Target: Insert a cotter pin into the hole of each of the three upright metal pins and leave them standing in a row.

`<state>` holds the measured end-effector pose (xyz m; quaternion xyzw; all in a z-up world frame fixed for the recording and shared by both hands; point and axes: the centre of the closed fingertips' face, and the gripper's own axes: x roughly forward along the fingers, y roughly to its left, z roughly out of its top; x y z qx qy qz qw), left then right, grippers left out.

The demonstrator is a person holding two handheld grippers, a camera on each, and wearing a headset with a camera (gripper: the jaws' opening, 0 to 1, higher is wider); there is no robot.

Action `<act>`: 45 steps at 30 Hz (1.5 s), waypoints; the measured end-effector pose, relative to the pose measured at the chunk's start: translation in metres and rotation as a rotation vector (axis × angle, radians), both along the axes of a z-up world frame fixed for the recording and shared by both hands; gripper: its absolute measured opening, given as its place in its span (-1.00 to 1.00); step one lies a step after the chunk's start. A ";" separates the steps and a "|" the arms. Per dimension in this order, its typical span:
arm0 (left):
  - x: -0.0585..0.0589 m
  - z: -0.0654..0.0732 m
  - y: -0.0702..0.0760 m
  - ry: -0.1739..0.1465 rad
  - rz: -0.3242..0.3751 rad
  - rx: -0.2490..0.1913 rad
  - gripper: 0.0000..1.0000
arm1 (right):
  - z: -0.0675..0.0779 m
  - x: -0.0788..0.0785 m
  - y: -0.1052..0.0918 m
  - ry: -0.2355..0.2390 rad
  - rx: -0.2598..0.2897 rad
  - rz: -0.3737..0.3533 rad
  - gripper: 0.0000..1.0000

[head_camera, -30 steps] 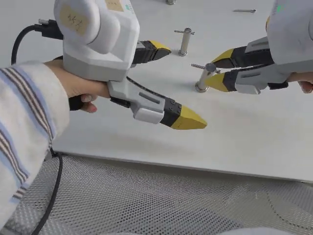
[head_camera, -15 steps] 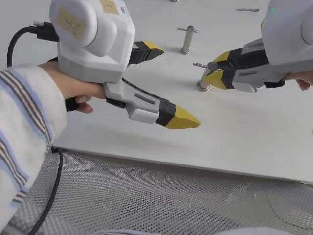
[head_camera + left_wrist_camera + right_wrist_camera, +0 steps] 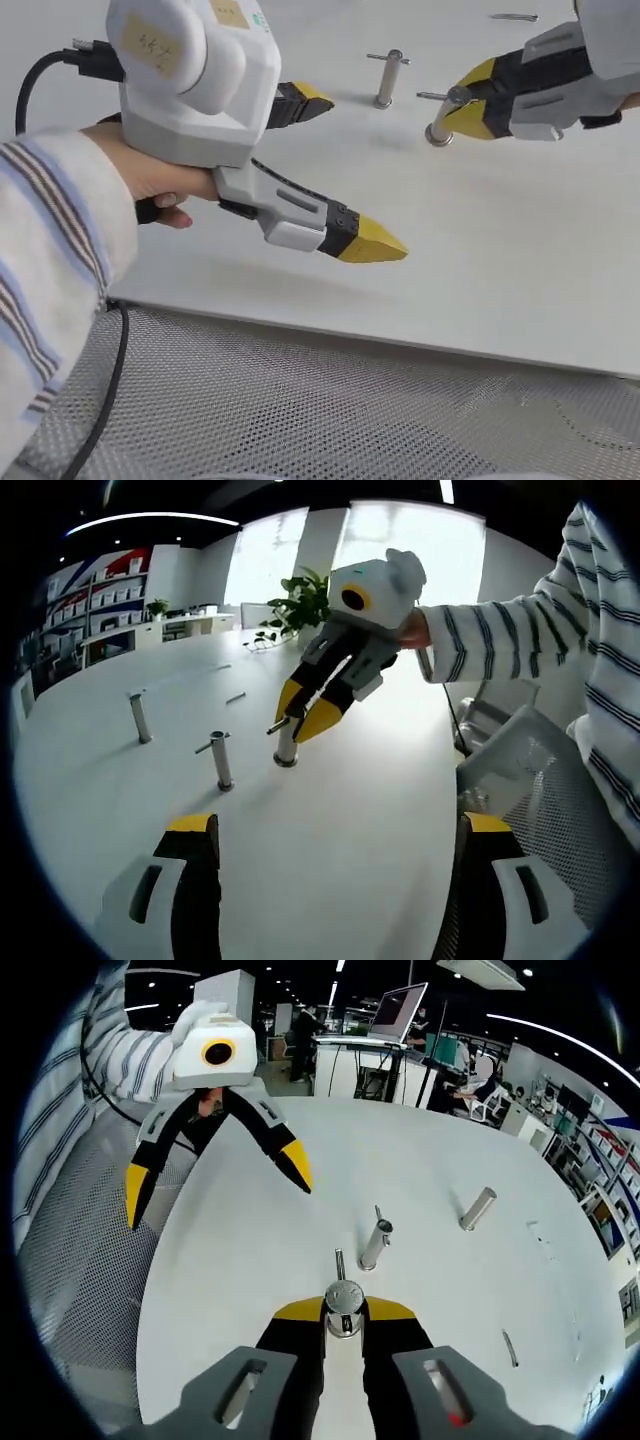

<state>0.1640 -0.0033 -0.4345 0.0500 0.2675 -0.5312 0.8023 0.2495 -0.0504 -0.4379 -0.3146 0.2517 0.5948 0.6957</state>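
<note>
Nearest, a mesh chair (image 3: 300,420) sits below the edge of the white counter (image 3: 500,260). At the left, a striped sleeve (image 3: 50,250) and a hand (image 3: 150,178) hold the left tool (image 3: 345,170) above the near part of the counter, and a black cable (image 3: 35,80) runs from its back. Left tool: yellow-tipped jaws spread wide, nothing between them. Farther off and to the right is the right tool (image 3: 462,105), its jaws pressed together on the first metal pin (image 3: 438,128), pinching it near the top. This pin leans, with its foot down at the counter; whether it touches cannot be told. The first cotter pin (image 3: 430,96) passes through its upper hole and sticks out sideways. Just beyond, apart from both tools, the second metal pin (image 3: 384,88) stands upright on the counter with the second cotter pin (image 3: 384,60) crosswise near its top. Farther again, in the left gripper view, the third metal pin (image 3: 138,718) stands upright and free. Farthest, a loose cotter pin (image 3: 513,17) lies flat on the counter.
</note>
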 end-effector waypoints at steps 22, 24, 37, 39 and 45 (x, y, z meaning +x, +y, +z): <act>0.006 -0.008 0.009 0.032 0.028 0.014 0.98 | -0.010 0.029 -0.007 0.088 0.070 0.070 -0.85; 0.007 -0.009 0.010 0.032 0.031 0.017 0.98 | -0.014 0.030 -0.008 0.073 0.062 0.082 -0.85; 0.010 -0.005 0.008 0.036 0.044 0.009 0.98 | -0.018 0.030 -0.010 0.065 0.075 0.097 -0.84; 0.009 -0.007 0.009 0.036 0.040 0.020 0.98 | -0.019 0.031 -0.010 0.073 0.077 0.096 -0.84; 0.006 -0.009 0.010 0.040 0.039 0.027 0.98 | -0.018 0.036 -0.009 0.098 0.117 0.043 -0.82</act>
